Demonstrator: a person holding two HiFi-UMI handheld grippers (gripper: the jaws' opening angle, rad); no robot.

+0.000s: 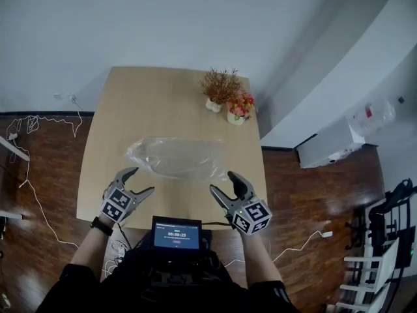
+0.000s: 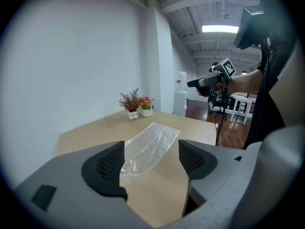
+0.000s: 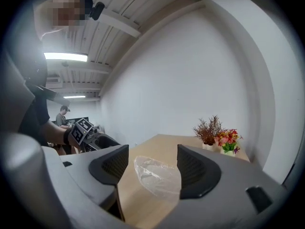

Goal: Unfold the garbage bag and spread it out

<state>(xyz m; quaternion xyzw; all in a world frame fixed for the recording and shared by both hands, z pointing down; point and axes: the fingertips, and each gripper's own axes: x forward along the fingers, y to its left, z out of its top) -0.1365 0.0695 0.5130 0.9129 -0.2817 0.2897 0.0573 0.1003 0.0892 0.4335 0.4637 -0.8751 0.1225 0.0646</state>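
A clear plastic garbage bag (image 1: 176, 156) lies flattened and slightly wrinkled on the light wooden table (image 1: 150, 103), in its front half. My left gripper (image 1: 142, 180) hovers near the bag's front left corner, open and empty. My right gripper (image 1: 222, 182) hangs off the bag's front right corner, also open with nothing between its fingers. In the left gripper view the bag (image 2: 152, 144) stretches away beyond the open left gripper (image 2: 151, 163), and the right gripper (image 2: 209, 81) is raised at the right. In the right gripper view the bag (image 3: 159, 175) lies beyond the open right gripper (image 3: 152, 168).
Two small pots stand at the table's back right, one with dry brown plants (image 1: 220, 90) and one with red flowers (image 1: 240, 106). A small screen (image 1: 176, 233) sits at my chest. Cables (image 1: 26, 175) trail on the wooden floor at the left. A white appliance (image 1: 332, 145) stands at the right.
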